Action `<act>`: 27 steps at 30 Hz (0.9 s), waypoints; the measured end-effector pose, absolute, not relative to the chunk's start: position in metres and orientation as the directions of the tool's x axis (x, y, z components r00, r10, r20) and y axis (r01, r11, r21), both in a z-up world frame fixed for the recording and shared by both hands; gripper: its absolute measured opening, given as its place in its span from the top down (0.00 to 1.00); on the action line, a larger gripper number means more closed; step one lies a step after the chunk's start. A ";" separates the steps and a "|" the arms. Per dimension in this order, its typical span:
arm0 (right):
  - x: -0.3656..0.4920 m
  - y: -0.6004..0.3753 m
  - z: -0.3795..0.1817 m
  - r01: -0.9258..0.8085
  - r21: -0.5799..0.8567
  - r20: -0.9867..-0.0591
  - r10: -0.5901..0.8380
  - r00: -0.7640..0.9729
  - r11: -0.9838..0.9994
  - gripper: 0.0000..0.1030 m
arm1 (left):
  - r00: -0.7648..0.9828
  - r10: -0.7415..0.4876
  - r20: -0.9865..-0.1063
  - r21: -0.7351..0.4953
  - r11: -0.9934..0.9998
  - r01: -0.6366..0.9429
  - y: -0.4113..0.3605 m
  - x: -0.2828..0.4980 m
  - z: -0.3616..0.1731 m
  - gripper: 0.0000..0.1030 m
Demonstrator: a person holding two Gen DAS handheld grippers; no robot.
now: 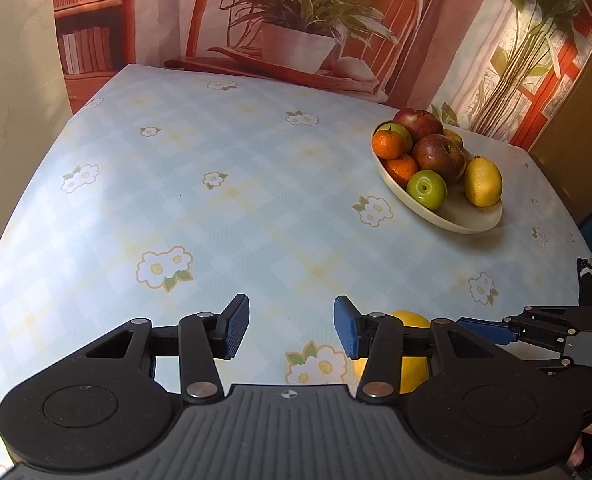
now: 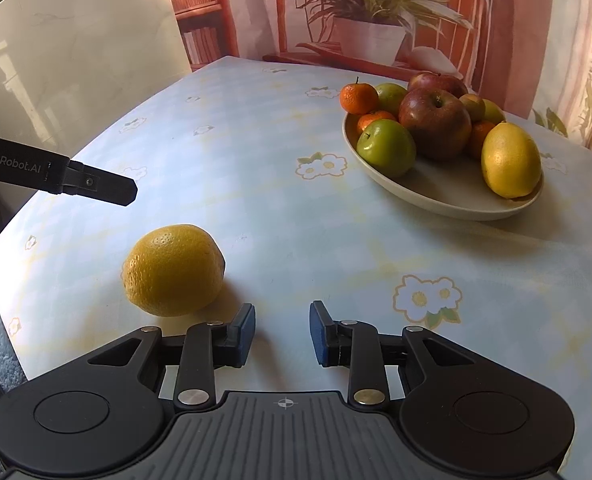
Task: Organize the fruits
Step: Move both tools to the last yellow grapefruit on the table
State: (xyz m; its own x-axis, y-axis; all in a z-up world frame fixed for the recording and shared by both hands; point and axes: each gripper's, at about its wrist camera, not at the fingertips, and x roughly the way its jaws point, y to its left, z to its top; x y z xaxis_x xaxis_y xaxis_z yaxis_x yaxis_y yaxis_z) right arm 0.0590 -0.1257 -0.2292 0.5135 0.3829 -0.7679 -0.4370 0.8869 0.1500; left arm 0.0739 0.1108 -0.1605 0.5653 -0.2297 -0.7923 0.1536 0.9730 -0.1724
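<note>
Now a loose lemon waits on the table, apart from the filled fruit bowl.

Both claws are released and grasp nothing: the right claw hovers with the lemon at its ten o'clock, just outside its left pad; the left claw stands wider, the lemon half hidden behind its right finger. The right claw likely needs wider jaws centred over the lemon's short axis, then a carry toward the bowl at one o'clock, where a free spot lies beside the other lemon.
</note>
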 end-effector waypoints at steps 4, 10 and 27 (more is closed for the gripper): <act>0.058 -0.126 -0.230 -0.439 0.149 -0.766 0.385 0.515 0.886 0.73 | 0.548 -0.269 -0.792 -0.198 0.962 0.186 0.105 0.071 -0.160 0.52; 0.056 -0.127 -0.230 -0.439 0.152 -0.762 0.388 0.518 0.885 0.73 | 0.515 -0.310 -0.799 -0.213 0.947 0.239 0.095 0.065 -0.163 0.52; 0.053 -0.130 -0.231 -0.439 0.162 -0.753 0.398 0.523 0.884 0.72 | 0.528 -0.300 -0.794 -0.205 0.951 0.231 0.075 0.081 -0.162 0.52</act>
State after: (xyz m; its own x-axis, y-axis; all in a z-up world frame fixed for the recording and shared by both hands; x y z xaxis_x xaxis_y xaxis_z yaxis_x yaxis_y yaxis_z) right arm 0.0528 -0.1299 -0.2306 0.5230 0.3985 -0.7535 -0.4393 0.8836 0.1624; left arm 0.0808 0.0752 -0.1615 0.5280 -0.3001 -0.7944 0.2314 0.9509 -0.2054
